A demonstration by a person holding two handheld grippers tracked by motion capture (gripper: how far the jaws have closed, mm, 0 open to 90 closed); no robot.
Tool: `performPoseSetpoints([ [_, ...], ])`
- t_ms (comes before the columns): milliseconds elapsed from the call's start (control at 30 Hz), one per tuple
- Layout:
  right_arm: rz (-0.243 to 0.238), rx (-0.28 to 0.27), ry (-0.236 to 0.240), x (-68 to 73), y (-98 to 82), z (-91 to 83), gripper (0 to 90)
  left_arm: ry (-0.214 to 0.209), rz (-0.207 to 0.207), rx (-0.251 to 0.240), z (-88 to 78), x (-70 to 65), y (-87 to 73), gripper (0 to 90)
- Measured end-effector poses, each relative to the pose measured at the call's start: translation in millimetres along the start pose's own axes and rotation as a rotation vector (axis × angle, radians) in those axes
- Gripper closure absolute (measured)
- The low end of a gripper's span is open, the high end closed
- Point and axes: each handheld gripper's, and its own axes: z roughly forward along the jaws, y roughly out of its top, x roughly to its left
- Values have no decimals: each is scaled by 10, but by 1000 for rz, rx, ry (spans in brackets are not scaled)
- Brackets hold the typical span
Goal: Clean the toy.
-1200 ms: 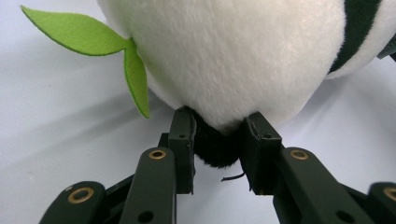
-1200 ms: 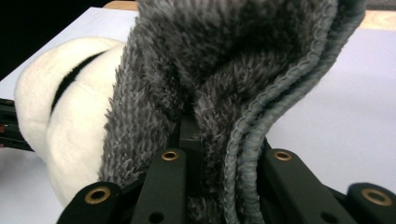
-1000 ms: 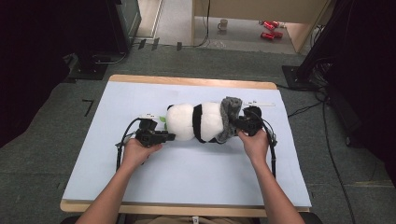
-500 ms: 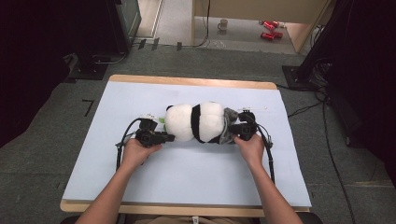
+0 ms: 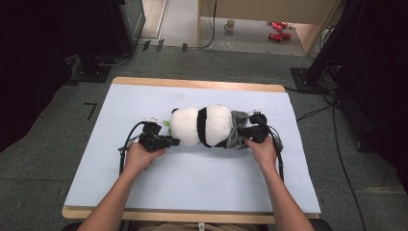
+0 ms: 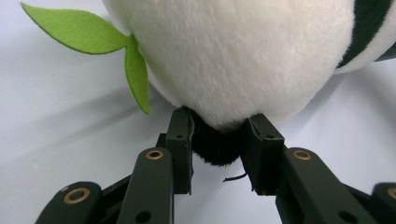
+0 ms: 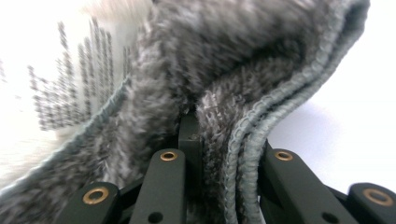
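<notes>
Left gripper [image 6: 215, 151]: jaws drawn close, pinching a black tuft of the panda between the pads; in the high view [image 5: 169, 141] it sits at the panda's left end, held in the left hand [image 5: 138, 156].
Right gripper [image 7: 219, 154]: jaws nearly together, clamped on folds of the grey cloth; in the high view [image 5: 243, 131] it sits at the panda's right end, held in the right hand [image 5: 262, 149].
Panda [image 5: 202, 125]: a white plush with a black band, lying on its side about midway across the mat, nearer the far edge than the near one.
Black tuft [image 6: 212, 142]: a small dark fuzzy part at the panda's white end, squeezed between the left pads.
Leaf [image 6: 93, 39]: green felt, two blades, fixed to the panda just beside the left gripper, above the mat.
Grey cloth [image 7: 243, 79]: fuzzy knit with a ribbed hem, wrapped on the panda's right end [image 5: 235, 134]; a printed tag shows blurred beside it.
Mat [image 5: 192, 183]: pale blue, covering most of the table.
Table [image 5: 192, 83]: wooden, its edge showing along the far side.
Containers: a mug [image 5: 230, 24] stands on the floor beyond the table; its contents cannot be told.
</notes>
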Motion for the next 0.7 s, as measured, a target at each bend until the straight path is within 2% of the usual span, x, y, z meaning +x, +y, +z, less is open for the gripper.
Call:
performPoseSetpoints([
  [67, -19, -37, -11, 11, 24, -92, 770, 5, 9, -6, -13, -18, 4, 684],
  [167, -32, -100, -17, 55, 57, -253, 771, 7, -1, -17, -38, -23, 10, 688],
  [367, -101, -208, 19, 189, 136, -567, 774, -8, -24, -51, -157, -1, 20, 703],
  [500, -137, -236, 64, 316, 177, -675, 774, -16, -22, -50, -193, -22, 17, 704],
  [700, -190, -226, 136, 572, 186, -729, 773, -22, -13, -49, -222, -56, -1, 703],
])
